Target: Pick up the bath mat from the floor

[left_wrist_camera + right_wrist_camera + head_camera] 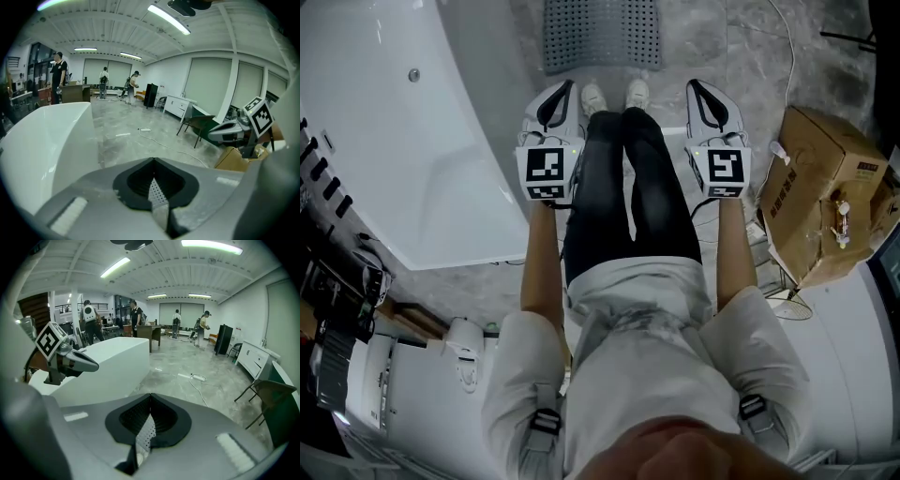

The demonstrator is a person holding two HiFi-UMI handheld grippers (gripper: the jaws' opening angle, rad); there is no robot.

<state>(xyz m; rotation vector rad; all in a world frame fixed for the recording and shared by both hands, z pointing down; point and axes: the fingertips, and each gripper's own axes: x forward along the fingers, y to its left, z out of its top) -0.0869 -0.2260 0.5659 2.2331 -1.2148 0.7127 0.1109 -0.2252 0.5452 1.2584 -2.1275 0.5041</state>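
Observation:
The bath mat (pixel 600 33), grey with rows of small holes, lies flat on the stone floor just beyond the person's shoes (pixel 614 94). My left gripper (pixel 555 94) and right gripper (pixel 705 94) are held out on either side of the person's legs, pointing forward, short of the mat's near edge. Both are shut with nothing between their jaws. The left gripper view looks level across the room over its shut gripper (pixel 153 161), and the right gripper view does the same over its own shut gripper (pixel 150 397). The mat appears in neither gripper view.
A white bathtub (pixel 394 141) runs along the left. A cardboard box (pixel 825 187) stands at the right, with a white cable (pixel 783 56) on the floor near it. A dark chair (pixel 201 124) and several people stand farther off in the room.

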